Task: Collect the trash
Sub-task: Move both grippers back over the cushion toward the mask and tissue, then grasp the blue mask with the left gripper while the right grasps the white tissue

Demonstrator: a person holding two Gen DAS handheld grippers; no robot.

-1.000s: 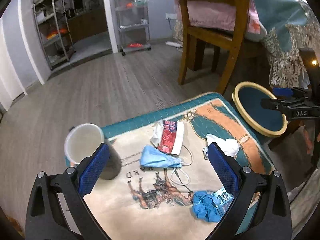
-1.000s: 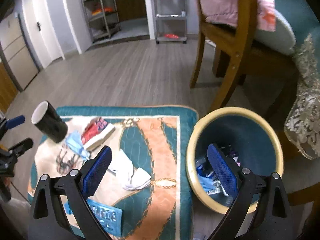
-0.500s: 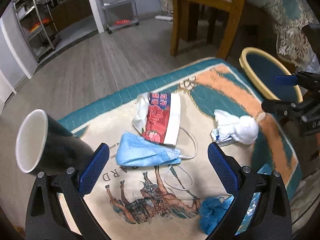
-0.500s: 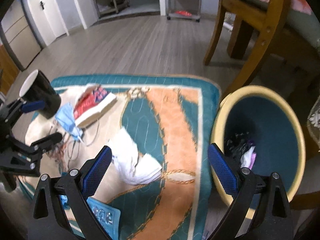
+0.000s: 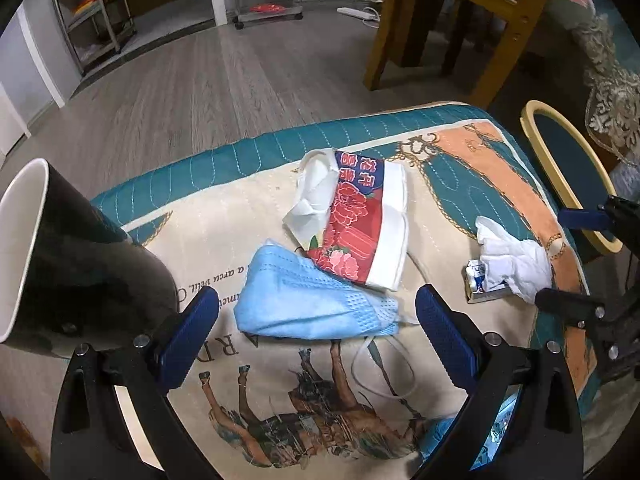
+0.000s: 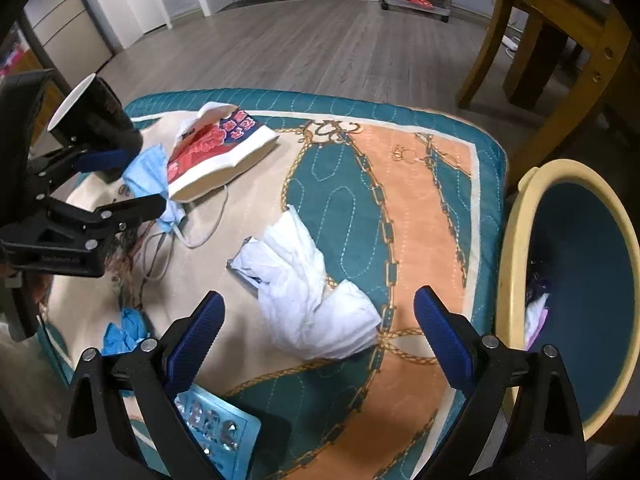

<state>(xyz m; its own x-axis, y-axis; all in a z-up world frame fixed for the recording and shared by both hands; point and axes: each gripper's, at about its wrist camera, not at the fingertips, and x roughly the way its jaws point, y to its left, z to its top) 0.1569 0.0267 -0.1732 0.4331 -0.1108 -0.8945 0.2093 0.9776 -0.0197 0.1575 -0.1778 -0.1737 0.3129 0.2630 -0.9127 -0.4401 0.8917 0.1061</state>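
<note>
A blue face mask (image 5: 308, 304) lies on the patterned cushion (image 5: 224, 216), right in front of my open left gripper (image 5: 316, 332), which hovers just above it. Behind the mask rests a red and white tissue pack (image 5: 360, 232). A crumpled white tissue (image 6: 312, 280) over a small wrapper lies between the fingers of my open right gripper (image 6: 318, 334), slightly ahead of them. The same tissue (image 5: 512, 260) shows at the right in the left wrist view. A yellow-rimmed blue bin (image 6: 516, 264) with some trash inside stands right of the cushion.
A black cup (image 5: 76, 264) with a white inside stands at the cushion's left. A crumpled blue glove (image 6: 124, 330) and a blister pack (image 6: 216, 428) lie near the front edge. A wooden chair (image 6: 560, 40) stands behind the bin, on a wood floor.
Both grippers have moved down and closer to the cushion. The left one now hangs over the face mask, the right one over the white tissue. Nothing was picked up.
</note>
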